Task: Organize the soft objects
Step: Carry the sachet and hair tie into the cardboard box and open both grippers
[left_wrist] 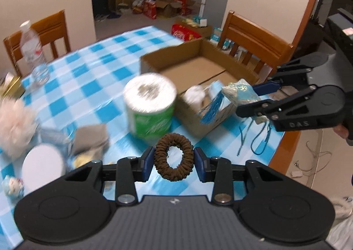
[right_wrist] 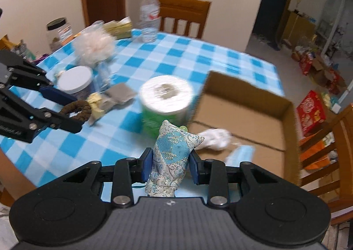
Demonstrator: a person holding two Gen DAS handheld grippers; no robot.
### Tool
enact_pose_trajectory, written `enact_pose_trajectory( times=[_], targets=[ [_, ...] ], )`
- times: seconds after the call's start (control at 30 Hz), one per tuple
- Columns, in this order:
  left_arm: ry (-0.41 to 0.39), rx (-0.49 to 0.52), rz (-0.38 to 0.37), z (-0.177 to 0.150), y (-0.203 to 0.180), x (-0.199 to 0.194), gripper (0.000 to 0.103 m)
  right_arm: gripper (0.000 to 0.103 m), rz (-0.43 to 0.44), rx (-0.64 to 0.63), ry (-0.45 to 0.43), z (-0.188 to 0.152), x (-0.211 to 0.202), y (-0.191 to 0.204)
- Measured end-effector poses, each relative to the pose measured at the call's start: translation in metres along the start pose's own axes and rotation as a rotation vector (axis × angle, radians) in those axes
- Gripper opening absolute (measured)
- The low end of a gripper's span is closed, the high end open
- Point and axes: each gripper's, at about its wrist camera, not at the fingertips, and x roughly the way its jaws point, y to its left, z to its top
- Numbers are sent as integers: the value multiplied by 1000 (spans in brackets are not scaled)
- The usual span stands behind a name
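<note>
My left gripper point(left_wrist: 174, 160) is shut on a brown hair scrunchie point(left_wrist: 173, 157), held above the checked table; it also shows in the right wrist view point(right_wrist: 77, 110). My right gripper point(right_wrist: 169, 162) is shut on a blue and silver brocade sachet point(right_wrist: 171, 161) with a blue tassel point(left_wrist: 210, 109), held by the near corner of the open cardboard box point(left_wrist: 198, 69). The box point(right_wrist: 242, 104) holds a white soft ball point(right_wrist: 215, 139) and a blue face mask point(right_wrist: 240, 155). A fluffy pink pompom point(right_wrist: 94, 46) lies at the table's left.
A green-wrapped toilet roll point(left_wrist: 150, 104) stands beside the box. A white-lidded jar point(left_wrist: 43, 165), grey cloth point(left_wrist: 91, 137), small figurine point(left_wrist: 13, 187), water bottle point(left_wrist: 33, 51) and gold box point(right_wrist: 119, 27) crowd the left. Wooden chairs point(left_wrist: 253, 40) stand around the table point(left_wrist: 92, 80).
</note>
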Motion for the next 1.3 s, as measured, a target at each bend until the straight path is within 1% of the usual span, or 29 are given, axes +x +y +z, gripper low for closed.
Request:
enact_pose_trajectory(
  times=[0.13,0.33,0.53,0.63,0.73,0.77,0.8,0.83,0.87,0.97,1.03,1.1,1.13,1.2,1.23,1.3],
  targets=[
    [-37,25,-15,26,-24,15,37,39,-39,5,-26,0,-5,-37],
    [-84,46,-5,66,-54,46,37,40,-88,1,-57,4,-2,-92],
    [-117,32,19,100,-73,81,37,40,-101,-8,-61,7,12,-134],
    [-123,16,39,110,-79,99,37,40,-94,-9,-60,8,19,-150],
    [-117,-6,64,111,-82,116,44,40,-90,-7,-60,8,26,-161],
    [-109,-21,68,109,-82,122,55,40,-89,-4,-60,7,27,-164],
    [-100,-32,73,108,-82,126,61,40,-88,-4,-60,7,29,-166],
    [-96,-46,83,105,-82,129,72,40,-86,-3,-58,8,31,-169],
    [-95,-56,97,102,-82,131,80,40,-85,-3,-56,7,32,-171],
    [-99,-57,134,92,-84,130,87,40,-78,-2,-55,6,35,-176],
    [-96,-59,148,86,-85,127,89,42,-76,-1,-51,5,39,-179],
    [-90,-70,165,79,-85,123,90,58,-71,-3,-43,4,43,-182],
    [-87,-75,169,77,-85,121,91,81,-75,-7,-37,3,45,-181],
    [-82,-93,177,71,-86,118,94,103,-67,-15,-44,0,46,-180],
    [-79,-102,181,68,-86,117,95,103,-52,-11,-56,-2,44,-179],
    [-77,-116,192,64,-85,114,95,103,-29,2,-45,-3,45,-178]
  ],
)
